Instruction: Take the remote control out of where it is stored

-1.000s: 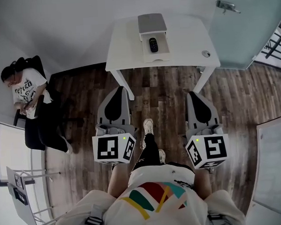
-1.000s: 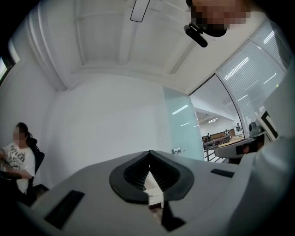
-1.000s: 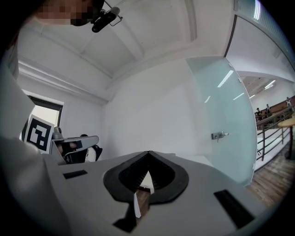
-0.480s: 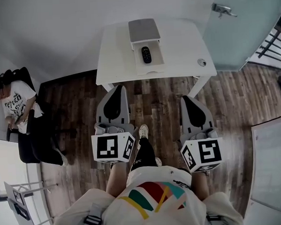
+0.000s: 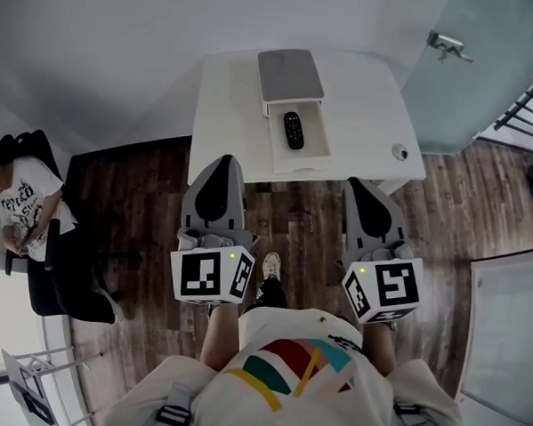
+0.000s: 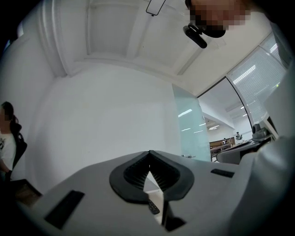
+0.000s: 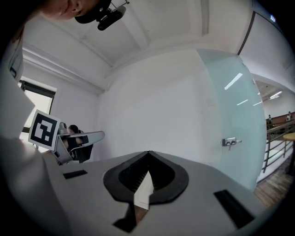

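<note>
- The left gripper (image 5: 218, 166) is held out about level in front of the person, low over the floor (image 5: 302, 216). Its tip is just short of the table's near edge, and its marker cube (image 5: 214, 274) sits close to the person's body.
- Its jaws are together, meeting at the tip, with nothing clamped between them. A thin wedge of gap behind the tip only shows the table beyond.
- The right gripper (image 5: 354, 183) is held parallel to the left one and well apart from it. It also points at the table, and its tip is near the front edge.
- Its jaws are likewise closed tip to tip and grip nothing.
- The remote (image 5: 292, 131) is small, black and oblong. It lies lengthways in the drawer (image 5: 315, 150), toward the drawer's back, and neither gripper touches it.
- The drawer is white and stands pulled out toward the person from a small box (image 5: 289, 73) with a grey top.
- The box stands at the middle back of a white table (image 5: 230, 112), and a small round thing (image 5: 400, 152) lies near the table's right front corner.
- At the far left a seated person (image 5: 21, 212) is on a black chair (image 5: 60, 272) by the white wall (image 5: 107, 56).
- The floor is dark wood planks.
- Right of the table stands a frosted glass door (image 5: 479, 98) with a metal handle (image 5: 448, 47), and a railing (image 5: 528, 105) shows at the far right edge.
</note>
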Motion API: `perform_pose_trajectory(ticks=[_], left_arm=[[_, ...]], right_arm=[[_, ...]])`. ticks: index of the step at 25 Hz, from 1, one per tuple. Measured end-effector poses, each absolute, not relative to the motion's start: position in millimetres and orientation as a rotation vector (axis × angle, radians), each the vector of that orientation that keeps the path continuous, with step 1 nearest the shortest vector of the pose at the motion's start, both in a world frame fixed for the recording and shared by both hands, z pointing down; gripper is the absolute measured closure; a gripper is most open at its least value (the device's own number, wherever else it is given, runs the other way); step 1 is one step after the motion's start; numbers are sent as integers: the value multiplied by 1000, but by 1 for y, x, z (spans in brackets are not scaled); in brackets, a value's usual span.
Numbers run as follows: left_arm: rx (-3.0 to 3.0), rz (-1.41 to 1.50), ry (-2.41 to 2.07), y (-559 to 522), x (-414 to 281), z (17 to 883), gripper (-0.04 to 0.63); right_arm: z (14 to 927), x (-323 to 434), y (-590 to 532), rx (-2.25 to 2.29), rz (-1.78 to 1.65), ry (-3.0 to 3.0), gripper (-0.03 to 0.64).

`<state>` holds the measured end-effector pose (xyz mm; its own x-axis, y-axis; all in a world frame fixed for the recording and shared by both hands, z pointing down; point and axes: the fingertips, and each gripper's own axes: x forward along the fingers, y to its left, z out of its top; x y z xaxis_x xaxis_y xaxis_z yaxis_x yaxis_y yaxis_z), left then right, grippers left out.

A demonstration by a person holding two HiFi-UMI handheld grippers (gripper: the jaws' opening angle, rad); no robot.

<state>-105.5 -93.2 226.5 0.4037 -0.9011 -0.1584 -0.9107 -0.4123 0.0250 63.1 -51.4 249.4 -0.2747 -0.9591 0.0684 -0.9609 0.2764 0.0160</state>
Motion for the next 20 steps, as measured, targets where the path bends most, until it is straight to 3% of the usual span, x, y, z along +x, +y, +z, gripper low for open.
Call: perform_pose_trajectory(ticks=[20], left_arm=[[-2639, 183, 1545, -250, -119, 221, 588]], right_arm=[[244, 44, -209, 1944, 125, -2438, 617]])
